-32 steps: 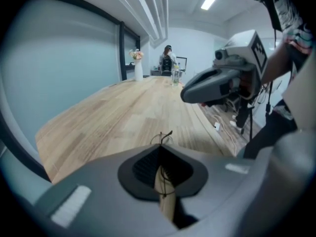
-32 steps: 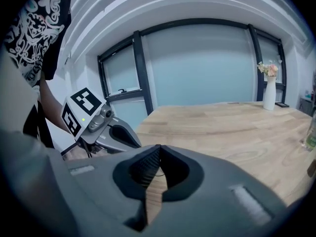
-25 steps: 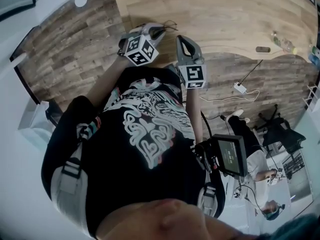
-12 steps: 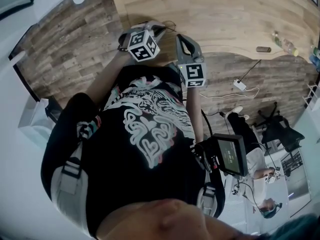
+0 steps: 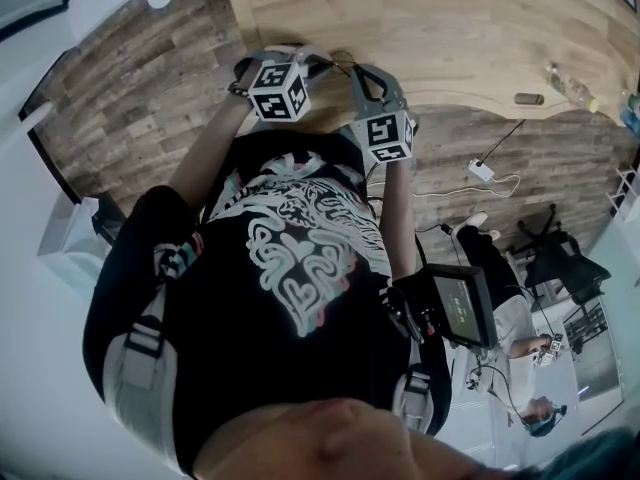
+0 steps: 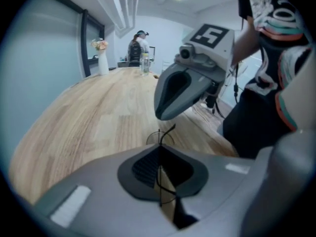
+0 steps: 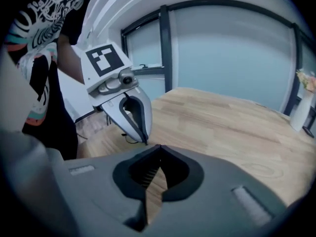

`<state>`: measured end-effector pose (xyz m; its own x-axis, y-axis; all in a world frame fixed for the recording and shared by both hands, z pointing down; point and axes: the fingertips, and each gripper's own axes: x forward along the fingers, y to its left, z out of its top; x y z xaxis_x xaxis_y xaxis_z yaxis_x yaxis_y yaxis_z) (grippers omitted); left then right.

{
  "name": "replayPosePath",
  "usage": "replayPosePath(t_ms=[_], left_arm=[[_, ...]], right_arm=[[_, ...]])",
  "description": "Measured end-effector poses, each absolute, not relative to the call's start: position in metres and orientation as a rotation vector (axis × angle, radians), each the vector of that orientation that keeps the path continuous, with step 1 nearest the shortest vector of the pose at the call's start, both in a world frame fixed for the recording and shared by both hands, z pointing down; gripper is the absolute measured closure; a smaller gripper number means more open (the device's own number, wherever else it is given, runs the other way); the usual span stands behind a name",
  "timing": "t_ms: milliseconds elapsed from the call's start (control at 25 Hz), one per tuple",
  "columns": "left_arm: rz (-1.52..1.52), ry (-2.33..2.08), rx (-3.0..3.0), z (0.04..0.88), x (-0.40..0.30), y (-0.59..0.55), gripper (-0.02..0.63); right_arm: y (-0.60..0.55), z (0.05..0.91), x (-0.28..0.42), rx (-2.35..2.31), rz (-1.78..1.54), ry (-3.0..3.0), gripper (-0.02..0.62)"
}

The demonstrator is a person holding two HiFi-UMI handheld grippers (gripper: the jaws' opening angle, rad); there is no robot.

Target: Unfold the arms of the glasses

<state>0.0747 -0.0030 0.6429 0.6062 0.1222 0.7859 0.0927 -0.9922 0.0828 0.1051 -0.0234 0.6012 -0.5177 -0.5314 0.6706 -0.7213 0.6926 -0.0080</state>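
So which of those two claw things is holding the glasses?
The left gripper: the thin black wire frame of the glasses runs between its closed jaws. The right gripper shows nothing between its shut jaws.

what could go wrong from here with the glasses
1. The left gripper is shut on the thin wire glasses; a hard squeeze or twist could bend the frame.
2. The right gripper sits close against them with its jaws together; its hold on the arm cannot be seen, so it could slip off or strain the hinge.
3. Both work near the edge of the table; dropped glasses might reach the floor.
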Motion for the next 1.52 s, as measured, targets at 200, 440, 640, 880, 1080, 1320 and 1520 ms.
replayPosePath(t_ms=[200, 440, 640, 880, 1080, 1320, 1520], left_arm=[[1.413, 0.321, 2.844, 0.647, 0.07, 0.006, 0.614], [1.436, 0.409, 2.886, 0.65, 0.065, 0.012, 0.614], [1.304, 0.361, 2.932, 0.635, 0.059, 0.006, 0.612], [1.111, 0.19, 2.956, 0.615, 0.048, -0.008, 0.614], [0.98, 0.013, 2.938, 0.601, 0.029, -0.011, 0.614], [0.814, -0.303, 2.903, 0.587, 0.01, -0.032, 0.615], [0.623, -0.438, 2.815, 0.58, -0.002, -0.044, 0.615]], right_arm=[[-0.01, 0.622, 0.081, 0.691, 0.346, -2.261, 0.597], [-0.006, 0.642, 0.077, 0.626, 0.365, -2.227, 0.595], [-0.005, 0.64, 0.076, 0.652, 0.398, -2.253, 0.595], [-0.005, 0.64, 0.079, 0.69, 0.412, -2.267, 0.597], [-0.001, 0.637, 0.072, 0.697, 0.395, -2.246, 0.597], [-0.002, 0.638, 0.074, 0.724, 0.411, -2.221, 0.597], [0.0, 0.64, 0.075, 0.748, 0.427, -2.195, 0.597]])
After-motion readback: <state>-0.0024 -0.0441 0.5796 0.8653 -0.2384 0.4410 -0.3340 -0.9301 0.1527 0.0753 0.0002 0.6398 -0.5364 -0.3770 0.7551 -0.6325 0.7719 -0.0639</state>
